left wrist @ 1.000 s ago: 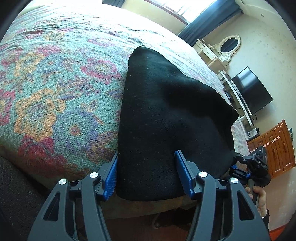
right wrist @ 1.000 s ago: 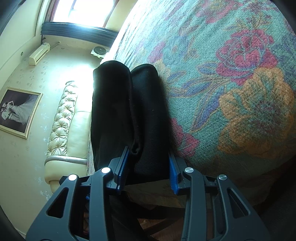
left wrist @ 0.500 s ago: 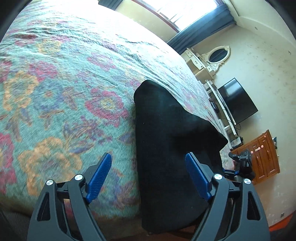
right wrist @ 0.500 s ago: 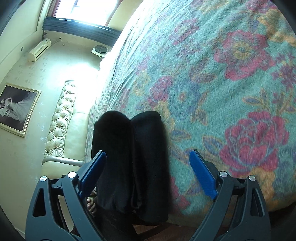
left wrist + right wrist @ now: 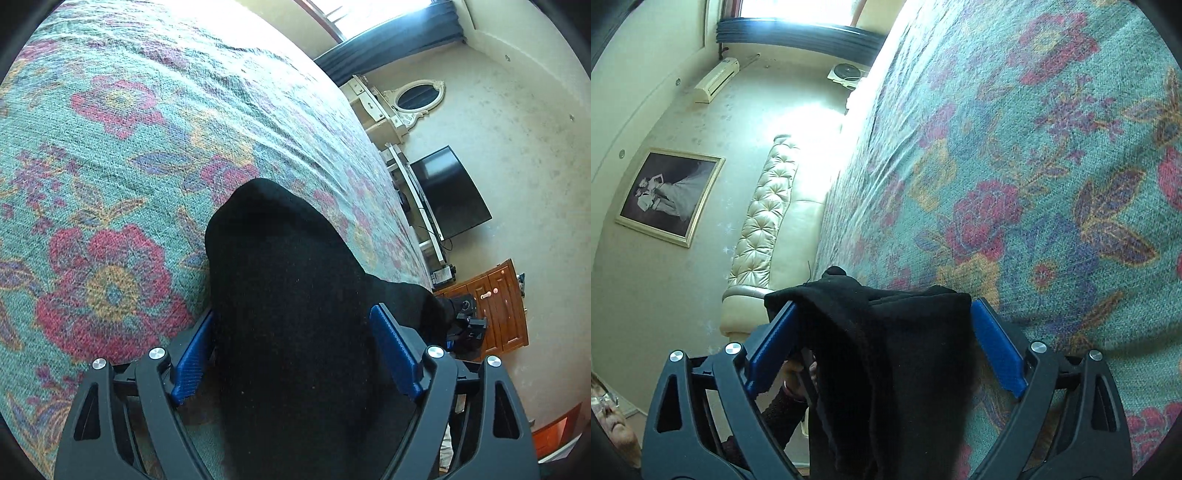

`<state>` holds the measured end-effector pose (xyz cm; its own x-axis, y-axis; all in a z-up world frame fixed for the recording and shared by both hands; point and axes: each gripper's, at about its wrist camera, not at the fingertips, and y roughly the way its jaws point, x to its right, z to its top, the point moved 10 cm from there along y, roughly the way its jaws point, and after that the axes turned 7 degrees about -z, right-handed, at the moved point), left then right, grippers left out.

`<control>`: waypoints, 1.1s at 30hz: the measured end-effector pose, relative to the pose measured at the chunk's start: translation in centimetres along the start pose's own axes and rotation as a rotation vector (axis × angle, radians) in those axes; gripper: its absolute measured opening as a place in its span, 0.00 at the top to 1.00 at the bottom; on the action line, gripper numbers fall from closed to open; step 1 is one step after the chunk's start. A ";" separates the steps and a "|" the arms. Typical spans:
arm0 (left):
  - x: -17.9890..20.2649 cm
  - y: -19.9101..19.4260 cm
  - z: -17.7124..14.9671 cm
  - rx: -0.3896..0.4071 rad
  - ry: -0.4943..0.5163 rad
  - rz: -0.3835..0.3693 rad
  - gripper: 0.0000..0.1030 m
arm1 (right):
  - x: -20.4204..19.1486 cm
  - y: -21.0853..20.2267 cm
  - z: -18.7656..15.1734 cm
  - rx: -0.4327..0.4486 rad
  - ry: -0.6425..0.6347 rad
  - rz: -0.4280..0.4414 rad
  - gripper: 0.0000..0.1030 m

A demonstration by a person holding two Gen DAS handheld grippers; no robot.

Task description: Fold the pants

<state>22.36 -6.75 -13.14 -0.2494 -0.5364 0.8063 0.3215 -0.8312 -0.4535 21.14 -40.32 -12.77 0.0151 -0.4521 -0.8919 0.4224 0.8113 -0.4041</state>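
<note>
Black folded pants [image 5: 288, 295] lie on the floral bedspread [image 5: 110, 155], near its edge. My left gripper [image 5: 291, 314] is open wide and straddles the near end of the pants; its blue pads [image 5: 192, 354] flank the cloth without squeezing it. In the right wrist view the other end of the pants [image 5: 886, 332] sits bunched between the spread jaws of my right gripper [image 5: 882, 304], which is open, and a fold drapes over its left pad [image 5: 772, 339]. The right gripper [image 5: 467, 325] also shows past the far corner of the pants in the left wrist view.
Beyond the bed stand a television [image 5: 450, 195], a wooden cabinet [image 5: 498, 306] and a white dresser with an oval mirror [image 5: 417, 98]. A tufted cream headboard [image 5: 768, 206], a framed picture [image 5: 668, 195] and a person's hand [image 5: 792, 373] show in the right wrist view.
Both grippers let go of the pants and opened wide. They drew back, then came forward again, so each end of the pants now lies between open jaws.
</note>
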 end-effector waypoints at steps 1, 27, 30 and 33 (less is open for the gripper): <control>0.0 0.0 0.1 0.000 -0.005 -0.006 0.22 | 0.2 -0.6 0.0 0.010 0.014 0.034 0.10; 0.0 1.6 1.8 -0.048 0.036 -0.010 0.18 | -0.6 1.9 1.0 -0.050 0.037 -0.042 0.02; 0.3 2.2 2.2 -0.048 0.035 0.015 0.17 | -0.9 2.9 1.0 -0.057 -0.019 -0.124 0.03; 0.1 2.0 2.1 -0.038 0.034 0.006 0.17 | 1.1 3.2 0.8 -0.053 -0.012 -0.240 0.63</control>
<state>24.93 -8.18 -13.12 -0.2787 -0.5451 0.7907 0.2886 -0.8328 -0.4724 23.26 -38.56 -14.84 -0.0694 -0.6380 -0.7669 0.3675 0.6983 -0.6142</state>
